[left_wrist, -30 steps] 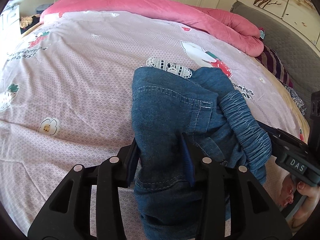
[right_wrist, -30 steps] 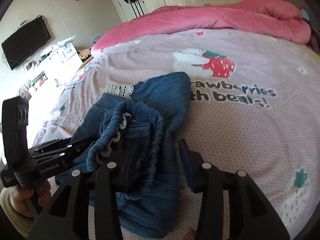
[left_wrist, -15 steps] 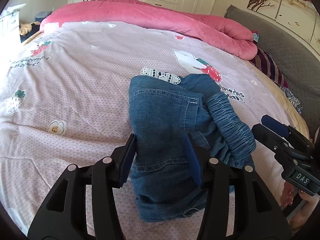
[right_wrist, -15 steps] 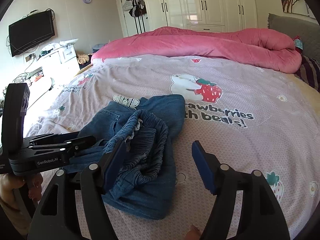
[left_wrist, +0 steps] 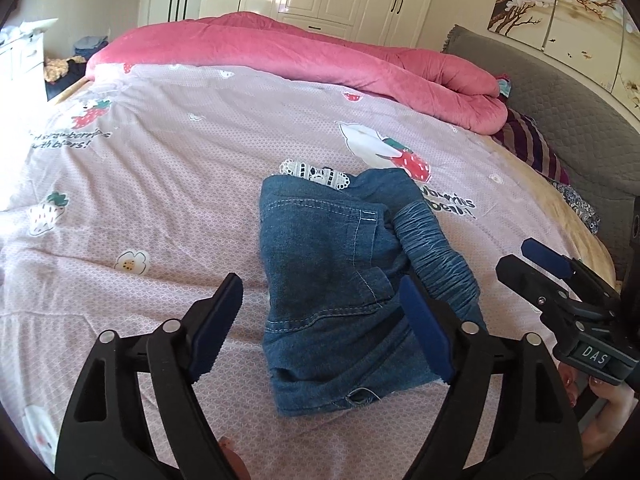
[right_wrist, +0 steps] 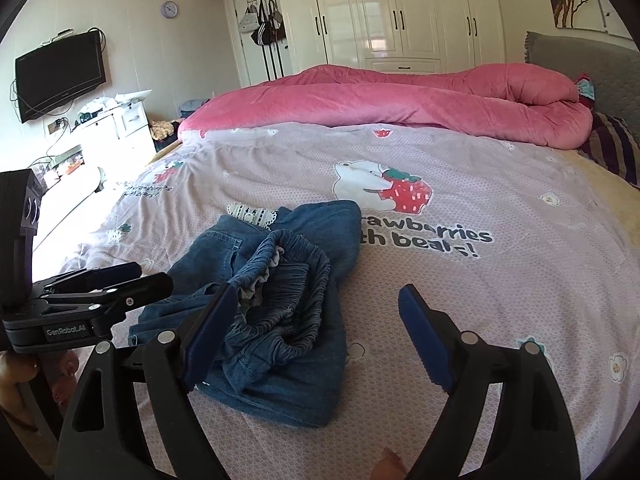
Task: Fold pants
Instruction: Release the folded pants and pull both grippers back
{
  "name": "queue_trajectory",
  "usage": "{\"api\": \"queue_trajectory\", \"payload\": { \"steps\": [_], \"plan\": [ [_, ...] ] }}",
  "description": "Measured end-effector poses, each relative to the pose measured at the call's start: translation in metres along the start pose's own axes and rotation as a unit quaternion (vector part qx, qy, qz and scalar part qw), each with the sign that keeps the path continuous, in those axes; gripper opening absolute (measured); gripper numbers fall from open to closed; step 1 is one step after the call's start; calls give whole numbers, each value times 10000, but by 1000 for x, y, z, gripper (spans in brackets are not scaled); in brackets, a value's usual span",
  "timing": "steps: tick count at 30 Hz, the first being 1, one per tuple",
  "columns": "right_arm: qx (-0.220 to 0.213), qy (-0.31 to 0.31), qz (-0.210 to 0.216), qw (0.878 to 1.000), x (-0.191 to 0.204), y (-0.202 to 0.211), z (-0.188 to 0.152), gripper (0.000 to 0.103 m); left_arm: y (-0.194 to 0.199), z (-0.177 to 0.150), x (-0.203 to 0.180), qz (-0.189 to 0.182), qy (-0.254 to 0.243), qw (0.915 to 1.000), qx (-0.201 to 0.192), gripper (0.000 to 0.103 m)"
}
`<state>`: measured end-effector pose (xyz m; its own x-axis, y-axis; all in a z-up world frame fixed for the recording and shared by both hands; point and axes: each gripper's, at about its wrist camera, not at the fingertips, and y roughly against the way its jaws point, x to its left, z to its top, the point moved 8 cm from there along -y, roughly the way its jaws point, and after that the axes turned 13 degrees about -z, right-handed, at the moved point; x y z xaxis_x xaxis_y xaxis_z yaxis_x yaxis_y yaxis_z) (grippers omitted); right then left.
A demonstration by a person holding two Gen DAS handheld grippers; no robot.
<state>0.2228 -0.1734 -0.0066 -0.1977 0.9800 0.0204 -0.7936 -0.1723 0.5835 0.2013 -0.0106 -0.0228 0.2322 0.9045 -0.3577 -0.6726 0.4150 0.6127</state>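
The blue denim pants lie folded in a small bundle on the pink bedsheet, elastic waistband on top at its right. They also show in the right wrist view. My left gripper is open and empty, held just above the bundle's near edge. My right gripper is open and empty, drawn back at the bundle's right side. It shows from the side in the left wrist view, and the left gripper shows in the right wrist view.
A white lace piece pokes out beyond the pants. A rolled pink duvet lies along the far side of the bed. A grey headboard and striped pillow are at right. White dresser and wardrobes stand beyond.
Both grippers let go of the pants, opened wide and pulled back and up. The folded bundle stays on the bed.
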Motion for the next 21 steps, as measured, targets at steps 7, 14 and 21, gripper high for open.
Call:
{"api": "queue_trajectory", "payload": {
  "steps": [7, 14, 21],
  "plan": [
    [-117, -74, -12, 9999, -6, 14, 3, 90, 12, -1, -2, 43, 9, 9999, -97, 85],
    [-230, -44, 39, 9997, -4, 32, 4, 94, 29, -4, -9, 79, -79, 9998, -141, 93],
    [-355, -23, 20, 9994, -4, 47, 7, 97, 44, -5, -16, 179, -165, 9994, -232, 93]
  ]
}}
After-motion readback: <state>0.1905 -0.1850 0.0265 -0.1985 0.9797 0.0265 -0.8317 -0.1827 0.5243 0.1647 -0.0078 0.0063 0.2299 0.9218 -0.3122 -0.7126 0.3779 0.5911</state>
